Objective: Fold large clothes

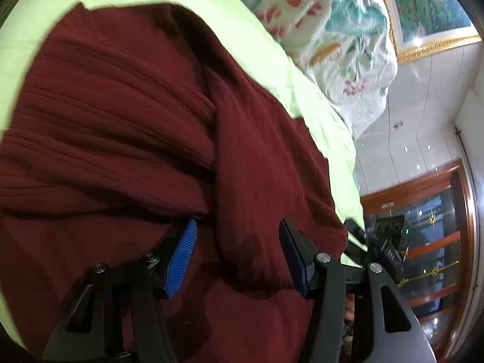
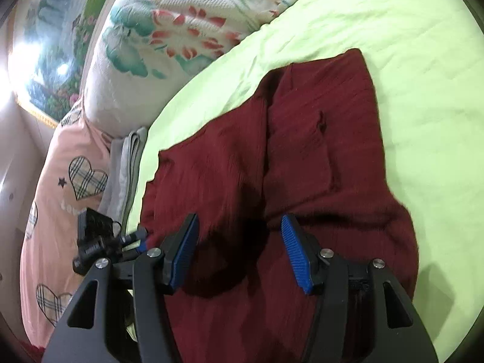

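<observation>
Maroon garment (image 1: 127, 115) lies partly folded on the green bed sheet (image 2: 408, 45), floral pillows (image 2: 169, 30) beyond it. Left hand-held gripper (image 1: 239, 254) and right hand-held gripper (image 2: 239, 251) both hover over it, jaws apart, holding nothing. Judged step: between folds. Next move calls for pinching an edge.
</observation>
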Available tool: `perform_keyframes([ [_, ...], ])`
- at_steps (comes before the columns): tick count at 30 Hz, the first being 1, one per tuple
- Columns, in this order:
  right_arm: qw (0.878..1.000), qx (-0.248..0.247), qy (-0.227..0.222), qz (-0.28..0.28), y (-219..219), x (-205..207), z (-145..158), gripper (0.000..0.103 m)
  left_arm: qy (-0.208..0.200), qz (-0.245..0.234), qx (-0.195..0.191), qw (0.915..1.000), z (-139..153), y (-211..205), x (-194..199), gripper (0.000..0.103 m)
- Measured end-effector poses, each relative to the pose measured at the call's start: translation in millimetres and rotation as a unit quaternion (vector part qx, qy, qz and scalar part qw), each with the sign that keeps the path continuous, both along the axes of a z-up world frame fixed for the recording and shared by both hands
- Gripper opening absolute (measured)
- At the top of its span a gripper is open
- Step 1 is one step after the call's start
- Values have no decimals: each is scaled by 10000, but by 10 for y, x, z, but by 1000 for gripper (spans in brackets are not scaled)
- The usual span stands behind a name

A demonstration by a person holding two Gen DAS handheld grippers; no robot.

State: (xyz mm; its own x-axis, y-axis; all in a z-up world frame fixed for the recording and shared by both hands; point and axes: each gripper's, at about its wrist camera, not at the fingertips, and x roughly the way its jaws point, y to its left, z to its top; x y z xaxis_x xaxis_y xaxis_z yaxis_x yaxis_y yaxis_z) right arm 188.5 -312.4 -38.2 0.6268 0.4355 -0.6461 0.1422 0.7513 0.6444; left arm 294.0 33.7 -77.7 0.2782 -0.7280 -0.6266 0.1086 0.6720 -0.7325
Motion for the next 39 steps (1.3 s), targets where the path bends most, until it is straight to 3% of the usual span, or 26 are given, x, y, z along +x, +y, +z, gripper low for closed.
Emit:
perform_keyframes([
  [1, 10000, -12, 19, -38, -11, 38, -8, 58, 11, -42, 46, 10000, -23, -63, 11, 55],
  [2, 10000, -7, 33, -66, -5, 74, -20, 58, -24, -66, 134, 9999, -37, -118, 18, 44],
  [3, 9999, 32, 53, -96, -12, 100, -31, 58, -82, -95, 225, 9997, -42, -169, 21, 30],
  [4, 9999, 94, 66, -115, -21, 114, -44, 58, -103, -178, 296, 9994, -51, -216, 21, 2],
  [9, 9996, 234, 50, -150, -17, 149, -64, 58, -648, 348, 524, 9959, 153, 23, -41, 2],
  [11, 9996, 246, 48, -138, -6, 162, -75, 58, -631, 635, 652, 9938, 131, 206, -37, 2],
  [13, 9996, 253, 43, -124, 21, 186, -85, 58, -549, 809, 541, 9937, 83, 317, -25, 2],
  [18, 9994, 298, 45, -166, 83, 265, -115, 57, -532, 834, 477, 9939, 37, 307, -39, 2],
  [20, 9995, 239, 127, -170, 135, 310, -156, 52, -486, 827, 470, 9943, 5, 301, -44, 2],
  [23, 9991, 274, 295, -119, 178, 390, -237, 34, -418, 849, 430, 9946, -25, 306, -15, 2],
  [24, 9989, 325, 310, -90, 186, 412, -247, 9, -410, 860, 423, 9946, -32, 298, -10, 2],
  [25, 9990, 320, 293, -55, 193, 439, -223, 6, -389, 881, 393, 9946, -20, 297, -4, 2],
  [27, 9997, 187, 14, -151, 150, 441, -66, 6, -456, 869, 357, 9945, 48, 278, -4, 2],
  [31, 9977, -126, -519, -419, -38, 416, 302, 5, -793, 686, 674, 9922, 224, 102, 9, 2],
  [37, 9965, -652, 247, -454, -89, 397, 37, 10, -745, 515, 779, 9928, 121, -43, 18, 3],
  [39, 9940, -879, 153, -630, -83, 288, 116, 10, -784, 451, 901, 9918, 125, -87, -33, 3],
])
